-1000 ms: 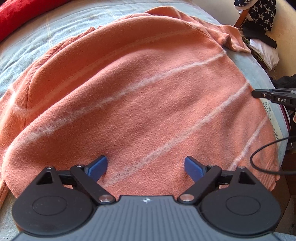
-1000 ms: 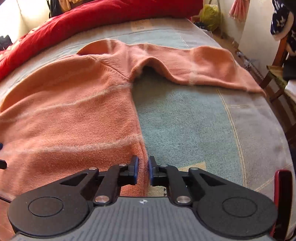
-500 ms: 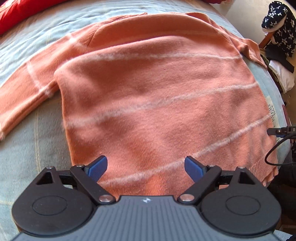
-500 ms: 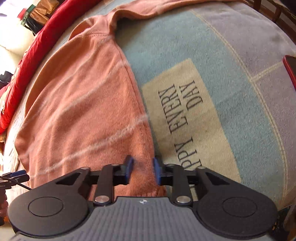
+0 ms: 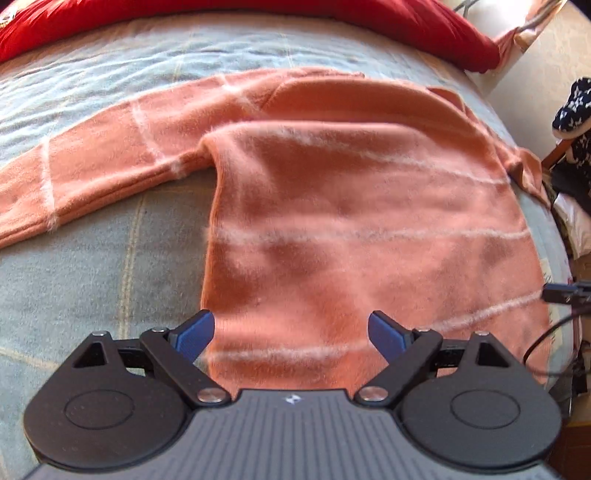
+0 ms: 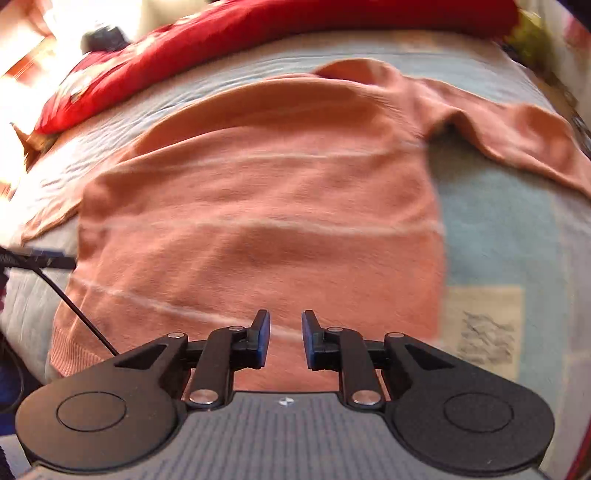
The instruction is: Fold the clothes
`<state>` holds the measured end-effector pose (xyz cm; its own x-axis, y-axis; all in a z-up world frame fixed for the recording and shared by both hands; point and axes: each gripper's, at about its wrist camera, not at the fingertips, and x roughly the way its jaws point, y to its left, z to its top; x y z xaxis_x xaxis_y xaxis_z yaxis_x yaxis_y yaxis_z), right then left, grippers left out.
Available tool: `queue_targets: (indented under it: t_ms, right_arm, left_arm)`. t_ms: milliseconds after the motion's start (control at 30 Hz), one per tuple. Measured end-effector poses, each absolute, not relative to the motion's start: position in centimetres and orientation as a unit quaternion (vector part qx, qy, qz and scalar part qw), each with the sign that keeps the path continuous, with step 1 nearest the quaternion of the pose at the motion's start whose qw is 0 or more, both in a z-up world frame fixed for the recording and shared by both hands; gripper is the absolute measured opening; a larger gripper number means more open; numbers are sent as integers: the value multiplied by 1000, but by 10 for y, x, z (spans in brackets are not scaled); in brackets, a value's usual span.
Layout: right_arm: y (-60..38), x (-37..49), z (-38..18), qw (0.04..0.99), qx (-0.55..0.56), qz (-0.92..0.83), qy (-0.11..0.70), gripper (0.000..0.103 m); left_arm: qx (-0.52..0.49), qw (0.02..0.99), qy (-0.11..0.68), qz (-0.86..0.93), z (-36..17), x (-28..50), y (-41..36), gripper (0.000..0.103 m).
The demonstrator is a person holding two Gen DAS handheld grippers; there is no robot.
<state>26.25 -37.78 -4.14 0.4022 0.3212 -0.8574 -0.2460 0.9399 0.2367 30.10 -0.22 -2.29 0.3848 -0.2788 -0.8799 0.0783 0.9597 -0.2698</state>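
Observation:
An orange sweater [image 5: 362,229] with thin pale stripes lies spread flat on a light blue blanket [image 5: 92,280], hem nearest me. One sleeve [image 5: 92,162] stretches out to the left in the left wrist view; the other sleeve [image 6: 517,136] reaches right in the right wrist view. My left gripper [image 5: 291,332] hovers over the hem's left part, open wide, nothing between its blue pads. Above the middle of the sweater [image 6: 266,221] near the hem, my right gripper [image 6: 284,336] has its jaws opening, a narrow gap between them and no cloth in it.
A red quilt [image 5: 258,14] runs along the far edge of the bed. A chair with dark star-patterned clothing [image 5: 572,107] stands off the right side. A printed beige patch [image 6: 484,328] on the blanket lies right of the sweater. A black cable [image 6: 74,310] trails at left.
Both views swung to face the sweater straight on from the hem. The left view slid left, bringing the left sleeve into sight. The right gripper's pads spread slightly apart.

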Motion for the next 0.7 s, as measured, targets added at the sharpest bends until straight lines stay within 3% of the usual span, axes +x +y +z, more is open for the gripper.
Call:
queue_targets:
  t_ms: [167, 300, 567, 700]
  right_arm:
    - [-304, 295, -64, 854, -68, 236, 459, 24]
    - [-297, 277, -78, 838, -126, 240, 473, 27]
    - [-349, 212, -73, 782, -78, 187, 590, 31]
    - [-322, 224, -53, 794, -71, 222, 562, 31]
  left_arm:
    - [-90, 850, 486, -181, -22, 323, -17, 89]
    - [-86, 831, 499, -233, -33, 302, -31, 89]
    - [-95, 762, 589, -252, -51, 217, -23, 89]
    - [-101, 786, 570, -216, -29, 229, 5, 89]
